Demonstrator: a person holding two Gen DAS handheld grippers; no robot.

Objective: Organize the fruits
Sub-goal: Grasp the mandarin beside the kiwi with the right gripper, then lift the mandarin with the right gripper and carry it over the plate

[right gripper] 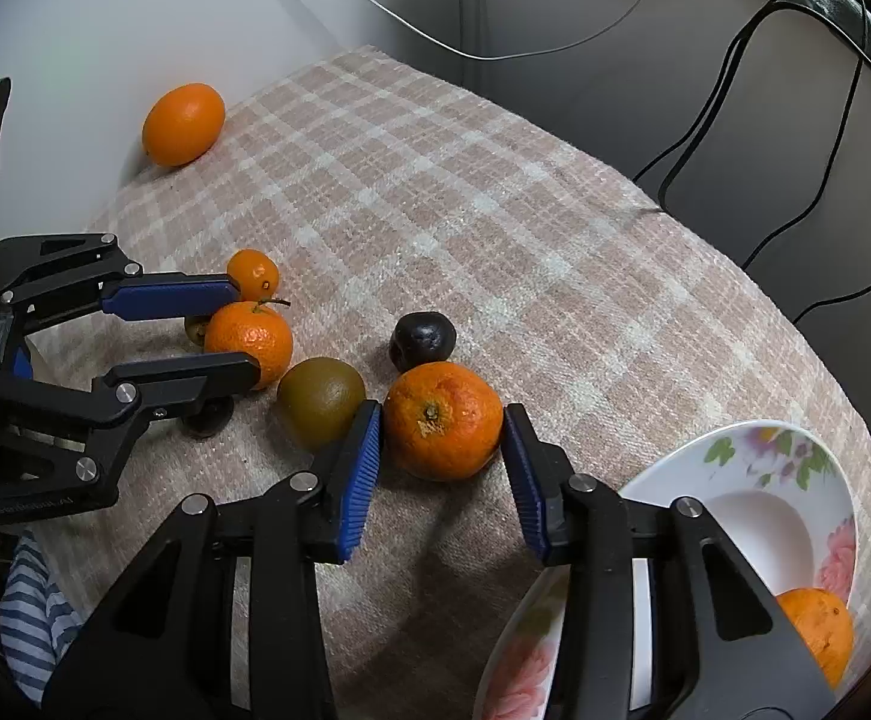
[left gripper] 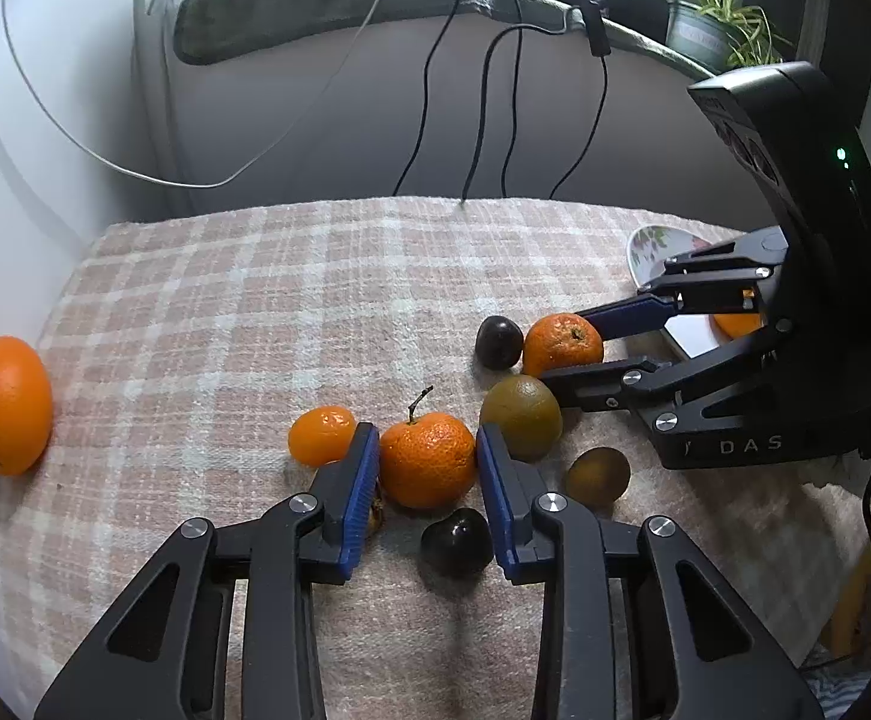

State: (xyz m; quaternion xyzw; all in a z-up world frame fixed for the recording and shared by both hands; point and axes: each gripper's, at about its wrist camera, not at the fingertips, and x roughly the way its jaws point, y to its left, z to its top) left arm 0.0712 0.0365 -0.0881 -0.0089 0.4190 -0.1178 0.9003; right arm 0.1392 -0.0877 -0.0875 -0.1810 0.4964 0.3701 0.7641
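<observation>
On the checked desk [left gripper: 207, 312], the right gripper [right gripper: 441, 420] has its jaws clamped on a tangerine [right gripper: 442, 420] beside the plate [right gripper: 735, 456]. The left gripper [left gripper: 427, 456] has its jaws clamped on a stemmed tangerine [left gripper: 427, 459] among the fruit.

**Soft, even indoor light; strong fisheye bending**

Both views are sharp at centre, without motion blur. The fruits cast short, soft shadows on the checked cloth [left gripper: 315, 300]. The wall [left gripper: 27, 150] at left is brightest. Corners darken to black, and straight edges curve near the rims.
</observation>
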